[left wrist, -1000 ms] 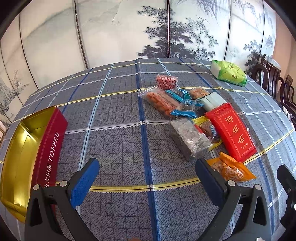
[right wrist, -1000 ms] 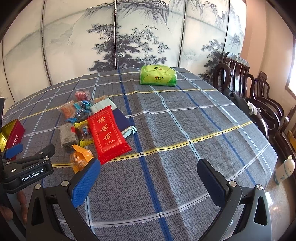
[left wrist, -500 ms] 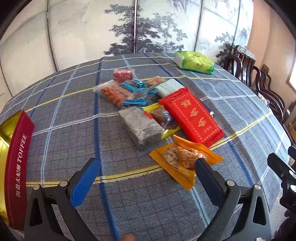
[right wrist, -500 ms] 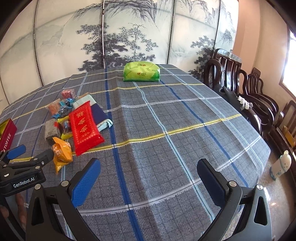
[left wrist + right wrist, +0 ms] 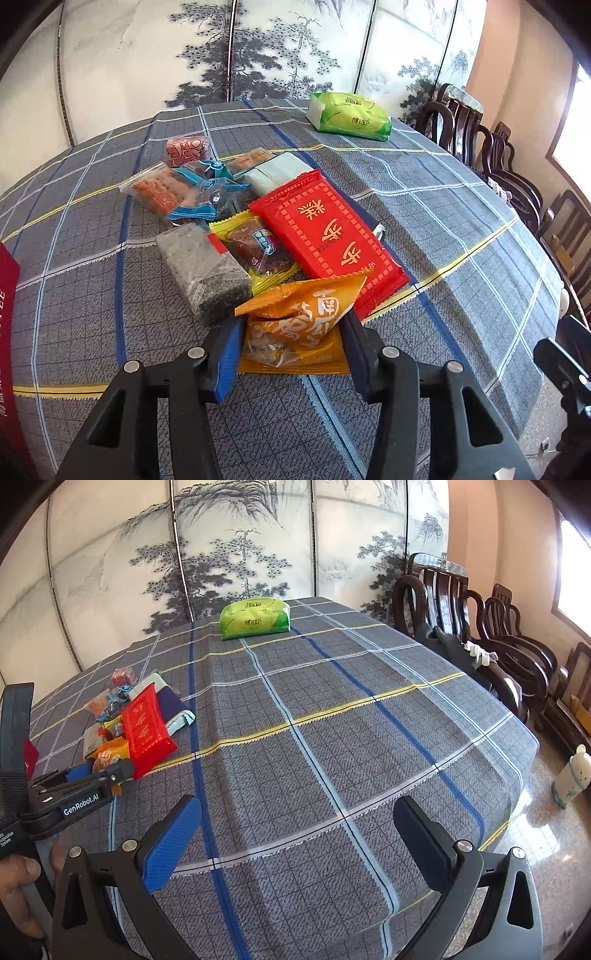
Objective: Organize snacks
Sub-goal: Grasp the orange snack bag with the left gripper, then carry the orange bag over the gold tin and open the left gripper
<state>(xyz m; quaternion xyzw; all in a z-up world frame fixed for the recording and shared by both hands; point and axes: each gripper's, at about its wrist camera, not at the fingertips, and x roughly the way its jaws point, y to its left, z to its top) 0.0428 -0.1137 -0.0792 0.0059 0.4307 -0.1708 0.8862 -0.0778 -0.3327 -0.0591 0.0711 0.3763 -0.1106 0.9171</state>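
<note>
My left gripper [image 5: 291, 350] is shut on an orange snack packet [image 5: 299, 325] at the near end of a pile of snacks on the checked tablecloth [image 5: 424, 221]. The packet's front flap bulges up between the blue pads. Beyond it lie a big red packet [image 5: 328, 236], a dark grey block packet [image 5: 201, 266], a yellow-edged brown sweet [image 5: 255, 247] and several smaller packets [image 5: 173, 188]. In the right wrist view the same pile [image 5: 140, 723] sits far left with the left gripper [image 5: 96, 775] at it. My right gripper [image 5: 295, 834] is open and empty over bare cloth.
A red toffee tin [image 5: 5, 332] shows at the left edge. A green tissue pack [image 5: 349, 116] [image 5: 255, 618] lies at the far side of the table. Dark wooden chairs [image 5: 461, 609] stand to the right, a white bottle [image 5: 570, 775] on the floor.
My left gripper swung right from the tin to the pile, went forward and closed on the orange packet. My right gripper turned slightly right and stayed open.
</note>
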